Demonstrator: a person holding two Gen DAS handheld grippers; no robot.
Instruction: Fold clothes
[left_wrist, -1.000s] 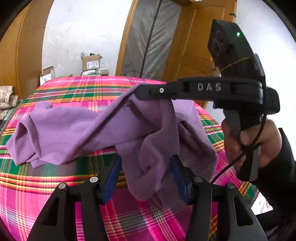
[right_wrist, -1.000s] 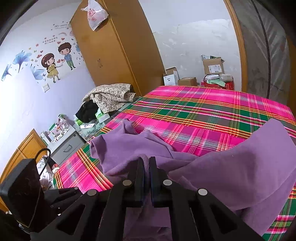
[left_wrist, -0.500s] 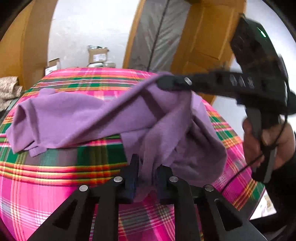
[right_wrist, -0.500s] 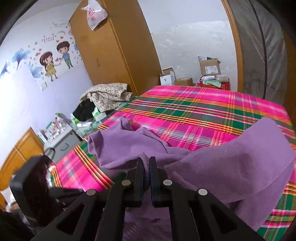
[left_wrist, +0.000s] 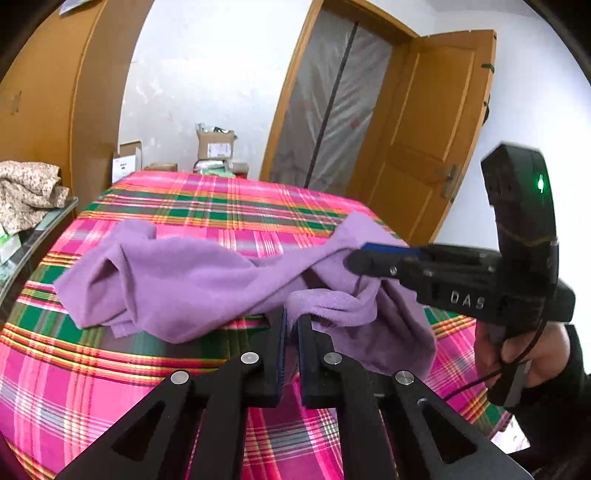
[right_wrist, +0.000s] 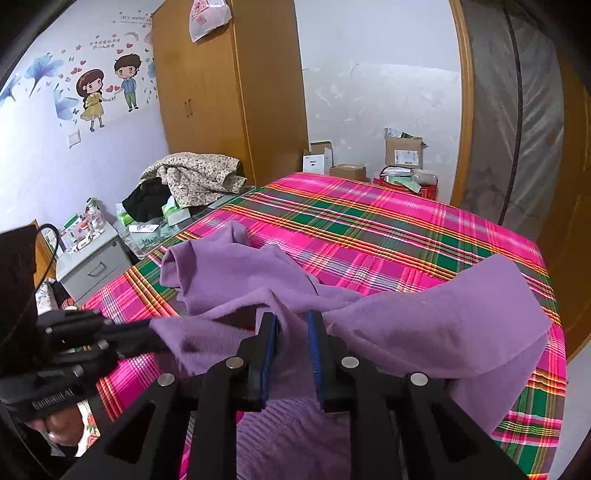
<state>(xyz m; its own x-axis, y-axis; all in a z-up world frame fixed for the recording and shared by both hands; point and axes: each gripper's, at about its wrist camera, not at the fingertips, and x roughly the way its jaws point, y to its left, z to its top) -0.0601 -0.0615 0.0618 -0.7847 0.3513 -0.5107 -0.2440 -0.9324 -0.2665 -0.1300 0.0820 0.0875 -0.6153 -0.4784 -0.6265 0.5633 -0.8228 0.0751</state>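
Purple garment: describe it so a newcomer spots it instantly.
Find the bed with the pink-and-green plaid cover. The purple garment lies crumpled on its near end, partly lifted by two black grippers. It is the only plain, single-coloured cloth there; the speckled beige cloth heap sits off the bed beside the wardrobe.

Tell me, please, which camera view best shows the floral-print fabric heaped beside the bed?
The right wrist view: the floral-print fabric shows whole there, piled by the wardrobe, above a dark garment. The left wrist view catches only part of it at the left picture edge, cropped and distorted.
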